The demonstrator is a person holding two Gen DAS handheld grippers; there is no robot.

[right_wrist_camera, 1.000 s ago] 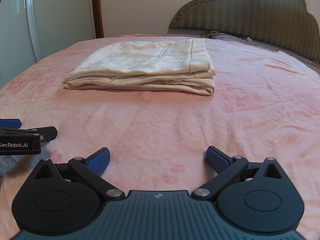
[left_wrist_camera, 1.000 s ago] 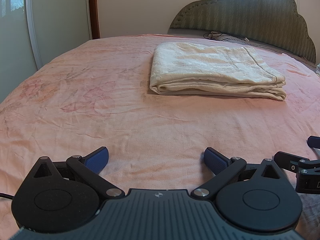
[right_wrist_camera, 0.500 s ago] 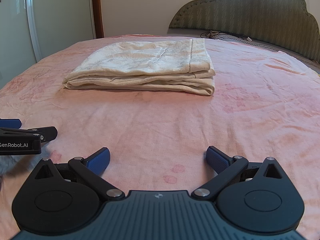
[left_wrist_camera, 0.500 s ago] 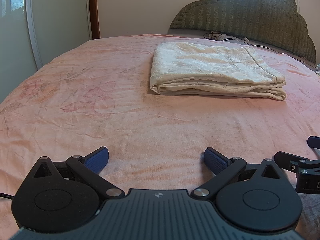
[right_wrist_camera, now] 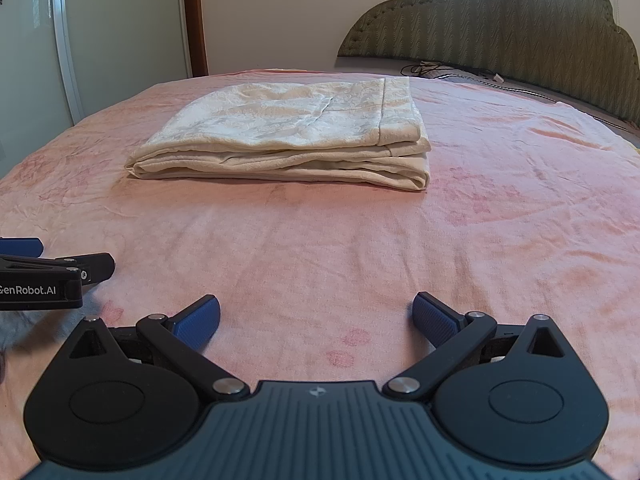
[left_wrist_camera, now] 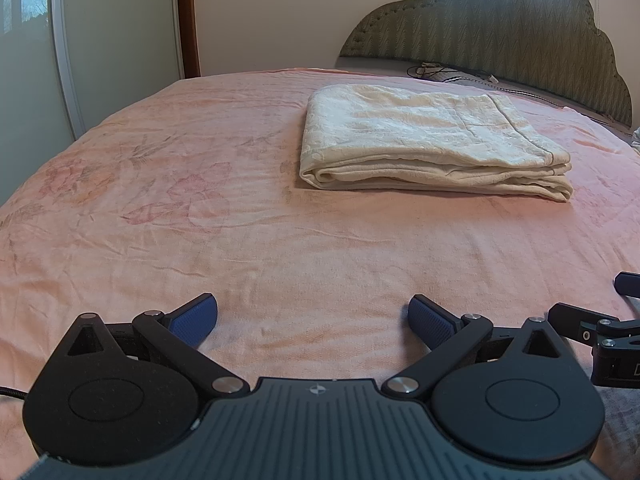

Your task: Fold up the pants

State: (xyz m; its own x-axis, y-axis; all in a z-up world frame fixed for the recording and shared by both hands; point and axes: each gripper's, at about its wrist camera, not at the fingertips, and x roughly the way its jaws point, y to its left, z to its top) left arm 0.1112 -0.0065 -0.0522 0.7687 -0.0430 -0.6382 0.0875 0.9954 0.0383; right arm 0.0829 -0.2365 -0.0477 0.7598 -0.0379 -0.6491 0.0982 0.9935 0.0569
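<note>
Folded cream pants [left_wrist_camera: 434, 144] lie at upper centre on the pink bed [left_wrist_camera: 200, 220]. Left tongs [left_wrist_camera: 313, 318] and right tongs [right_wrist_camera: 316, 316]: both wide, holding nothing.

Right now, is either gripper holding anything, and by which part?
Nothing is held. Left gripper and right gripper are open over the pink bedsheet, apart from the folded cream fabric pants.

One folded cream pair of pants [left_wrist_camera: 434, 142] is lying on one pink bedsheet [left_wrist_camera: 200, 200]. Two grippers are showing: the left gripper [left_wrist_camera: 313, 317] and the right gripper [right_wrist_camera: 316, 317], each carrying two blue pads. One green headboard [left_wrist_camera: 500, 20] is standing behind, with what is probably one tangled cable [left_wrist_camera: 434, 69] lying below it.
</note>
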